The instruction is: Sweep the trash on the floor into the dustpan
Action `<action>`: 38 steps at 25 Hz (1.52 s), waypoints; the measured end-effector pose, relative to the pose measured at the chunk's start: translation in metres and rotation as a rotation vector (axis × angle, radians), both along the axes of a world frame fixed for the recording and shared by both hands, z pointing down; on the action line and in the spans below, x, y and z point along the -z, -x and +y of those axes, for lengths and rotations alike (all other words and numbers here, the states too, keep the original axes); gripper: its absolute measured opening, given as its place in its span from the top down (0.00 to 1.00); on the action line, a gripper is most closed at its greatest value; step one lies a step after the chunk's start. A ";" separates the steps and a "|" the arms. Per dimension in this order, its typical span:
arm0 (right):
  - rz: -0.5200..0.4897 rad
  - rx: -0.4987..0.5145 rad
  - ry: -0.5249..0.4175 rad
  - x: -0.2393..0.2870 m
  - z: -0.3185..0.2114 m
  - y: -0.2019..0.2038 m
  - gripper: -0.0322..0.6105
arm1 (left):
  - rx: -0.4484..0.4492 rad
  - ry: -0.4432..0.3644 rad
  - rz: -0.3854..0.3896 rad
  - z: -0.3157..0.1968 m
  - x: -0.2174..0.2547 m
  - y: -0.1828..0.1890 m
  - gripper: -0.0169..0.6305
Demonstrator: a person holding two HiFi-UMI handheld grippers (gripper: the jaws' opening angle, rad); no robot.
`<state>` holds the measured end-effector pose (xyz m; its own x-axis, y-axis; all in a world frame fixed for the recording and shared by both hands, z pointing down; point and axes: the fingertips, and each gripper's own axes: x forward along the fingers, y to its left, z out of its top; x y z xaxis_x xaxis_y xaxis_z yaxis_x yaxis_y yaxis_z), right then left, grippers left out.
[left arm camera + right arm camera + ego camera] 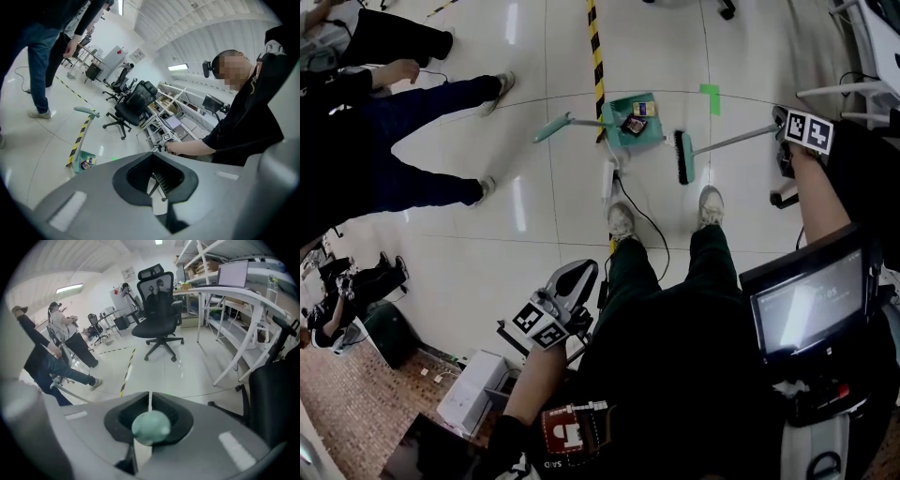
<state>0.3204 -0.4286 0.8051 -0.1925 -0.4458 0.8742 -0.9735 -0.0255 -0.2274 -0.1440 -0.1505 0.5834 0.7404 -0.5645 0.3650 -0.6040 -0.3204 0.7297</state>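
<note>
Count: 1 broom [733, 141], 1 dustpan [621, 137], 2 hand-held grippers, and at least 2 bits of trash [635, 123].

Broom: brush head [682, 157] is down on the floor, just right of the dustpan and a bit nearer. The head's long axis runs near-far. The handle runs from the head to the right and slightly far, up into the right hand-held gripper [783, 124]. That gripper is clamped on the handle close to its top. In the right gripper view the rounded teal handle end [151, 426] sits in the jaw pocket, with only a thin slit between the jaws.

Left hand-held gripper [574, 281]: held low at near left, well away from broom and dustpan. Jaws are together and nothing is gripped. In the left gripper view only floor and the distant broom show through the jaw pocket.

Dustpan: on the floor ahead of the person's feet, lying against the yellow-black tape line [596, 56]. Its long handle [553, 127] points left. The visible trash is inside the pan: one dark piece, and one yellow-orange packet [643, 109] on the far side of it.

Nearby on the floor: a green tape mark [710, 97] far right of the pan, and a white box with a black cable [652, 225] just near of the pan.
</note>
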 end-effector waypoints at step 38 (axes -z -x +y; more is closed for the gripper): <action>-0.038 -0.063 0.030 0.013 0.000 -0.017 0.93 | 0.027 -0.003 0.014 -0.001 -0.002 0.001 0.98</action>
